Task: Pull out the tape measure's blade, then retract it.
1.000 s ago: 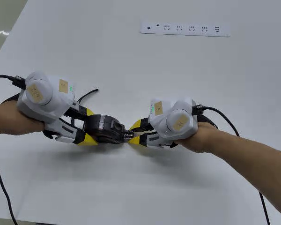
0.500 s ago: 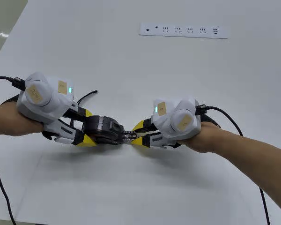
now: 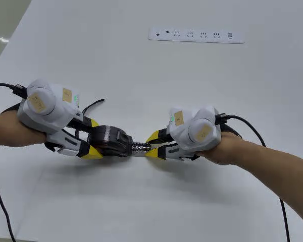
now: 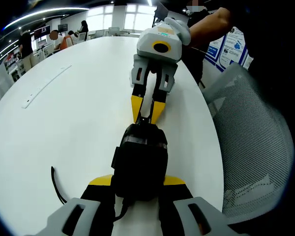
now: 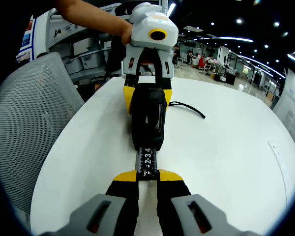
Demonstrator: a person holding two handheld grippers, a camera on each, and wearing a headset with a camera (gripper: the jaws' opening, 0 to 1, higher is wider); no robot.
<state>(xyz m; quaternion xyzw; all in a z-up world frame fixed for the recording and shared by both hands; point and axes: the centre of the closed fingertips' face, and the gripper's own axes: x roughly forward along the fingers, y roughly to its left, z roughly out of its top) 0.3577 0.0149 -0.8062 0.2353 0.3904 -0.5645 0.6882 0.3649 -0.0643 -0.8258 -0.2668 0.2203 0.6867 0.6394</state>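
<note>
The black tape measure point(image 3: 110, 140) sits just above the white table, clamped between the yellow tips of my left gripper point(image 3: 93, 138). In the left gripper view its case point(image 4: 140, 162) fills the space between the jaws. A short length of blade point(image 3: 140, 147) with printed numbers point(image 5: 148, 161) runs out to my right gripper point(image 3: 152, 144), which is shut on the blade's end. In the right gripper view the case point(image 5: 147, 115) lies straight ahead, with the left gripper point(image 5: 147, 93) behind it. The right gripper point(image 4: 146, 109) faces me in the left gripper view.
A white power strip point(image 3: 195, 36) lies at the far side of the table point(image 3: 141, 65). The tape's thin black strap point(image 3: 93, 104) trails behind the left gripper. Black cables point(image 3: 0, 196) run off both grippers. A mesh chair point(image 4: 250, 142) stands beside the table edge.
My right gripper has moved right, away from the case, drawing a short stretch of blade out. The left gripper has kept the case nearly still.
</note>
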